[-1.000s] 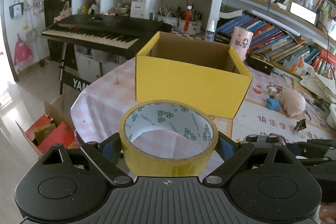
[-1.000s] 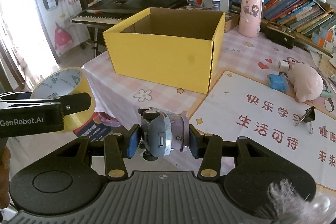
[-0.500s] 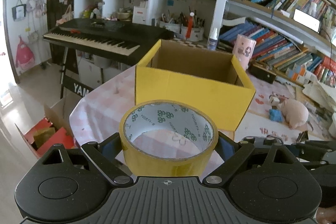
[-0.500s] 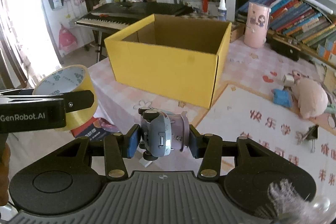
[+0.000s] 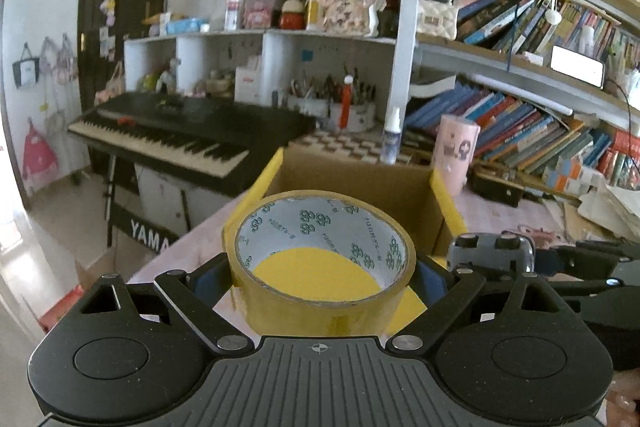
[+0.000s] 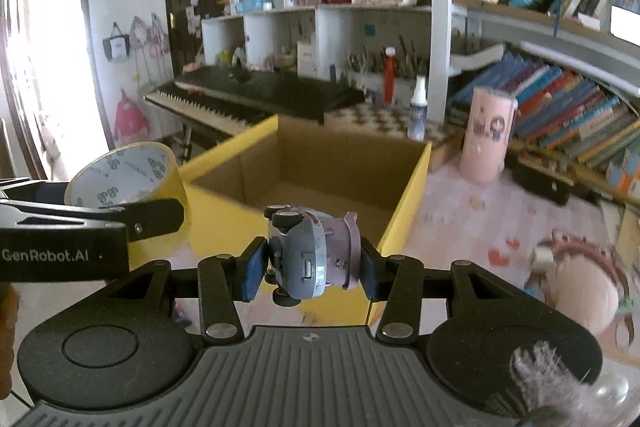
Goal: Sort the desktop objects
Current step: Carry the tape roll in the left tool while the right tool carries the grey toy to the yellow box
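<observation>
Tape roll (image 5: 320, 259) sits clamped across its width in the left claw (image 5: 320, 277), and a small grey-and-lilac toy car (image 6: 310, 255) is pinched in the right claw (image 6: 310, 263), both just short of the open yellow cardboard box (image 6: 320, 163) ahead. Neither item is dropped in yet, and the box looks empty as far as its inside shows. A pink plush toy (image 6: 584, 291) to the right of the right claw lies on the bench (image 6: 460, 227), likely awaiting sorting.

Gripped yellow tape roll (image 5: 320, 259), toy car (image 6: 310, 255)

Yellow box (image 6: 404, 211) on pink-checked table (image 6: 448, 227)
</observation>
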Available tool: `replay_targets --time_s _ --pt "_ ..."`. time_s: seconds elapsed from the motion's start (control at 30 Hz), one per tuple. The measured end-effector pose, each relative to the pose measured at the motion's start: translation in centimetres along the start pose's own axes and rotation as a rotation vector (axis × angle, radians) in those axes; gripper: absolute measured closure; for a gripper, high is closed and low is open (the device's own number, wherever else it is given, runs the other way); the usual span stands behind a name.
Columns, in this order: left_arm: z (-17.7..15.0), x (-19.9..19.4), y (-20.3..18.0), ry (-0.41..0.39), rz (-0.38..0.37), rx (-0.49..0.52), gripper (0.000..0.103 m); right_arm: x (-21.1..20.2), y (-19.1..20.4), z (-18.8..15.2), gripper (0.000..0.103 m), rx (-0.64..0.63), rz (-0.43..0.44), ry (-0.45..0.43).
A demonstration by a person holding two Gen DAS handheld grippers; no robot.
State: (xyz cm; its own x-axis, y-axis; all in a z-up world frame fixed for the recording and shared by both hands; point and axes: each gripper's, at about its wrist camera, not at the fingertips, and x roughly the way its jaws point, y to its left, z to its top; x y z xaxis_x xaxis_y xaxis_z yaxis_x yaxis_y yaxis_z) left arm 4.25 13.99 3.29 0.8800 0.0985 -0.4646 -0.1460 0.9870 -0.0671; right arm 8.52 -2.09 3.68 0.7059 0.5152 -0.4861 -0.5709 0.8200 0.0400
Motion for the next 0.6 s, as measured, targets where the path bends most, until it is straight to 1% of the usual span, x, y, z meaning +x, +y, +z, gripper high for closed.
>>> replay_targets --time_s 0.17,0.33,0.5,0.6 --pt "2.0 2.0 -0.9 -0.022 0.023 0.0 0.01 2.0 -1.9 2.2 0.059 -0.016 0.022 -0.021" --pt "3.4 4.0 -1.9 -0.033 0.05 -0.003 0.01 4.1 -3.6 3.7 0.059 -0.063 0.053 -0.022" --pt "3.8 6.6 -3.0 -0.022 0.088 0.026 0.01 7.1 -4.6 4.3 0.059 -0.139 0.093 0.034" --pt "3.9 8.4 -3.3 0.008 0.112 0.034 0.01 9.3 -5.1 4.4 0.059 -0.183 0.118 0.074"
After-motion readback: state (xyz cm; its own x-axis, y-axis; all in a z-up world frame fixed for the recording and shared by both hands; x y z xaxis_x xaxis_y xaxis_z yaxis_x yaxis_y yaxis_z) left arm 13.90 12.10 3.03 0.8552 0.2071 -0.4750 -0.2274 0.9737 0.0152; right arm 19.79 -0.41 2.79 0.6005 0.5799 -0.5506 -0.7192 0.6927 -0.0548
